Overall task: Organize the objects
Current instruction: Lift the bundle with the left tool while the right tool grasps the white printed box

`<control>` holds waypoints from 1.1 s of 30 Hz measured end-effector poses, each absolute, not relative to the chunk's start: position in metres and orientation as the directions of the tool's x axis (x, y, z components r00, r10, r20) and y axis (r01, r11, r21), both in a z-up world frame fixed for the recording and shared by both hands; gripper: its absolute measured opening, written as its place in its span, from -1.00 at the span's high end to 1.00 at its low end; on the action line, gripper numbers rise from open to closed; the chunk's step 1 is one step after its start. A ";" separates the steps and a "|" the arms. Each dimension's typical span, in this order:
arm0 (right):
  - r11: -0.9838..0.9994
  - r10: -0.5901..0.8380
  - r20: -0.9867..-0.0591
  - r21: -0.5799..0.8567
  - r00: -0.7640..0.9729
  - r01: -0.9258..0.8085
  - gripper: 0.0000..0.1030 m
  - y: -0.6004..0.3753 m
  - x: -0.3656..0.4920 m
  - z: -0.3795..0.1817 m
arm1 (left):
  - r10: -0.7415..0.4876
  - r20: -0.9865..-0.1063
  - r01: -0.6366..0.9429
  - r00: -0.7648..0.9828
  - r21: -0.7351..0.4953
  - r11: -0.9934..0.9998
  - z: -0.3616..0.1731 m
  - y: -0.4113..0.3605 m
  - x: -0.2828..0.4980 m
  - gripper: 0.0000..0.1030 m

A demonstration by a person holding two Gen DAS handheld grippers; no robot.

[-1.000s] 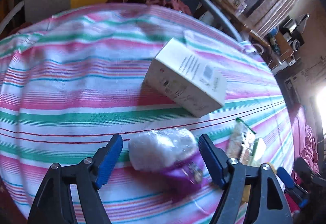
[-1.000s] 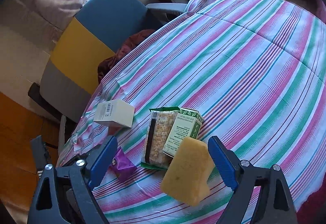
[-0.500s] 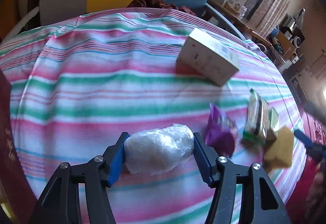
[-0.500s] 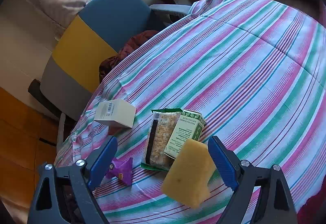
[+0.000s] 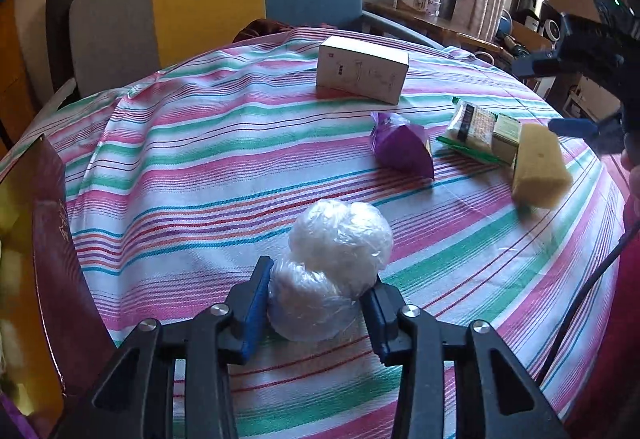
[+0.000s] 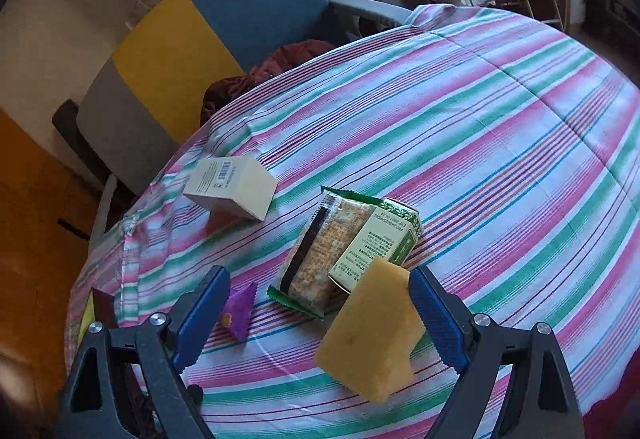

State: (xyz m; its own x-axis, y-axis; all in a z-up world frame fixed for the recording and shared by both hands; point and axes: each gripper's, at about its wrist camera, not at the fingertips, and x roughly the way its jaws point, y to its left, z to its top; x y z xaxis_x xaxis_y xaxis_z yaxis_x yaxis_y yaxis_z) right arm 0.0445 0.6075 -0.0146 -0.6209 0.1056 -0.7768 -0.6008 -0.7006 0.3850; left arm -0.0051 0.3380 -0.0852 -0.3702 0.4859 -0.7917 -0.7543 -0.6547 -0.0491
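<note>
Left gripper (image 5: 316,309): fingers now clamped on the plastic-wrapped bundle (image 5: 332,271), lower centre of frame, lifted away from the purple packet (image 5: 404,149) it lay against a second ago; grasp made, placement pending.
Right gripper (image 6: 316,319): fingers spread, unchanged, over the yellow sponge (image 6: 372,331), lower centre.
White box (image 6: 232,185): barcode visible, print unreadable.
Green carton (image 6: 376,239), cracker pack (image 6: 320,247): small text, illegible.
All on the striped tabletop (image 6: 500,127).
</note>
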 end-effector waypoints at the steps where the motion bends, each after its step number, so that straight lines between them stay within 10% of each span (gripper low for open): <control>1: -0.716 0.101 -0.778 0.375 -0.620 -0.588 -0.79 0.605 0.039 -0.012 | 0.492 -0.790 -0.754 -0.365 -0.060 -0.654 -0.085 0.337 -0.006 0.18; 20: -0.983 0.162 -0.904 -0.112 -0.396 -0.148 -0.98 0.575 -0.176 -0.038 | 0.566 -0.764 -0.738 -0.311 -0.180 -0.650 -0.086 0.326 -0.015 0.19; 21: -0.985 0.146 -0.912 -0.099 -0.382 -0.138 -0.92 0.575 -0.179 -0.045 | 0.568 -0.763 -0.738 -0.310 -0.184 -0.649 -0.087 0.326 -0.015 0.19; 23: -0.988 0.117 -0.923 -0.070 -0.367 -0.138 -0.05 0.574 -0.176 -0.053 | 0.572 -0.761 -0.736 -0.306 -0.192 -0.649 -0.086 0.326 -0.016 0.20; 33: -0.975 0.100 -0.863 0.015 -0.495 -0.222 0.03 0.568 -0.090 -0.009 | 0.587 -0.753 -0.728 -0.298 -0.218 -0.650 -0.086 0.325 -0.018 0.24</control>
State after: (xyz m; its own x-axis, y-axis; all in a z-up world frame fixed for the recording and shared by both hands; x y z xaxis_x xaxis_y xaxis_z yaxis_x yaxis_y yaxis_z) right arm -0.0904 0.5684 -0.0088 -0.4950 0.0995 -0.8631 -0.2222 -0.9749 0.0150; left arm -0.0177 0.3247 -0.0864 -0.2985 0.5869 -0.7526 -0.7281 -0.6499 -0.2181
